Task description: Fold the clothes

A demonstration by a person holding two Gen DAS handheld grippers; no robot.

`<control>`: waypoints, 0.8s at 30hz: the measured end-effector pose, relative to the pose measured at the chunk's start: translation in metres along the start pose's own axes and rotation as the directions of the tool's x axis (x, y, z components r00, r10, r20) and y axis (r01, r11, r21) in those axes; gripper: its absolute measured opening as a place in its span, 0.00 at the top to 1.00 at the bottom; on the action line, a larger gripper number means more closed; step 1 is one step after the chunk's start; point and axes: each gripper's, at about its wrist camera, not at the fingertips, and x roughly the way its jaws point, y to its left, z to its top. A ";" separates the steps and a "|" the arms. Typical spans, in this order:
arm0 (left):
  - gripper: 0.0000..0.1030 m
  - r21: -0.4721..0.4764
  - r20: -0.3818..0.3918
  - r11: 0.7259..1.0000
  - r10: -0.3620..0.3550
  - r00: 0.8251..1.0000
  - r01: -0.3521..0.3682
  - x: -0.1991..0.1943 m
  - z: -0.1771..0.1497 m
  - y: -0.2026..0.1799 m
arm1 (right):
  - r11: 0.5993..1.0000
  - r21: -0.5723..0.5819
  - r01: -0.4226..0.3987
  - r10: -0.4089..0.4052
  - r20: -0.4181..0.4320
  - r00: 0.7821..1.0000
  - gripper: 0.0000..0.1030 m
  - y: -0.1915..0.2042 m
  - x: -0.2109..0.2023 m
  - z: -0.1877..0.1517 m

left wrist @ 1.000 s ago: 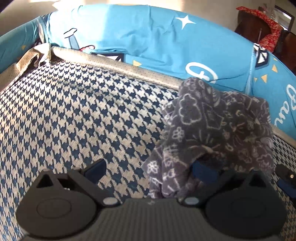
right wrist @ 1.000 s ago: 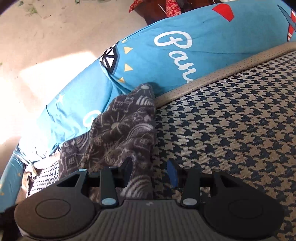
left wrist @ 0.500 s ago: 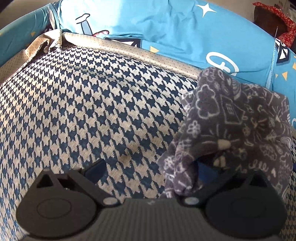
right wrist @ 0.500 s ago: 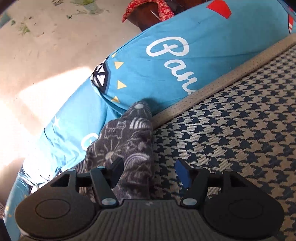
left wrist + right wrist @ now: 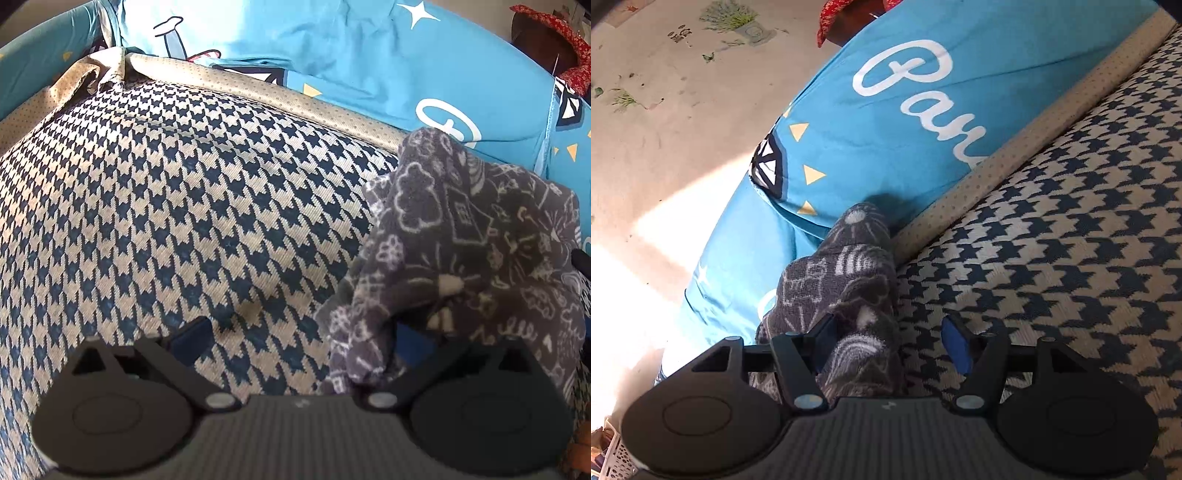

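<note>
Cloth (image 5: 469, 251), dark grey fleece printed with white doodles, is bunched in a loose heap on the houndstooth cover (image 5: 177, 206), close to that cover's tan dotted border (image 5: 258, 92); one fold is seen in the right wrist view (image 5: 849, 280) reaching across the border toward the blue sheet.

Houndstooth cover: navy and cream weave, laid flat, lit by patchy sunlight, a small brownish stain near its middle. It is edged by the tan dotted border, rumpled at the far left corner.

Blue sheet (image 5: 886, 122): bright blue, printed with white script, stars, yellow triangles and a diamond figure; it is draped beyond the border, away from the cover.

Floor (image 5: 657, 122): pale, with faded plant motifs and a bright sun patch, beyond the blue sheet. Dark wooden furniture under a red patterned fabric (image 5: 550, 33) is placed past the sheet.

Left gripper (image 5: 299, 332): jaws spread wide; the right-hand finger is buried in the cloth, the other is bare over the cover; nothing is clamped.

Right gripper (image 5: 890, 338): jaws apart, released; the cloth lies between them against the left-hand finger, not pinched.
</note>
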 end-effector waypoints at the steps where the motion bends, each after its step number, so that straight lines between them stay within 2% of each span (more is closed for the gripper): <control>1: 0.00 -0.004 -0.003 1.000 -0.002 1.000 0.002 0.000 0.000 0.000 | 1.000 -0.009 -0.009 0.009 -0.006 1.000 0.39 0.001 0.003 0.001; 8: 0.00 0.003 -0.002 1.000 -0.003 1.000 0.003 0.000 -0.001 0.000 | 0.996 -0.057 -0.073 0.070 -0.051 0.996 0.40 0.009 0.025 0.002; 13: 0.00 0.007 -0.007 1.000 -0.005 1.000 0.005 0.001 -0.002 0.001 | 0.992 -0.084 -0.089 0.083 -0.074 0.994 0.50 0.017 0.041 0.000; 18: 0.00 0.020 -0.001 1.000 -0.002 1.000 0.002 0.001 -0.003 0.000 | 0.987 -0.036 -0.158 0.152 -0.132 0.980 0.67 0.012 0.056 0.003; 24: 0.00 0.020 -0.001 1.000 0.002 1.000 -0.002 0.001 -0.003 0.000 | 0.978 0.016 -0.206 0.206 -0.157 0.966 0.80 0.005 0.064 0.004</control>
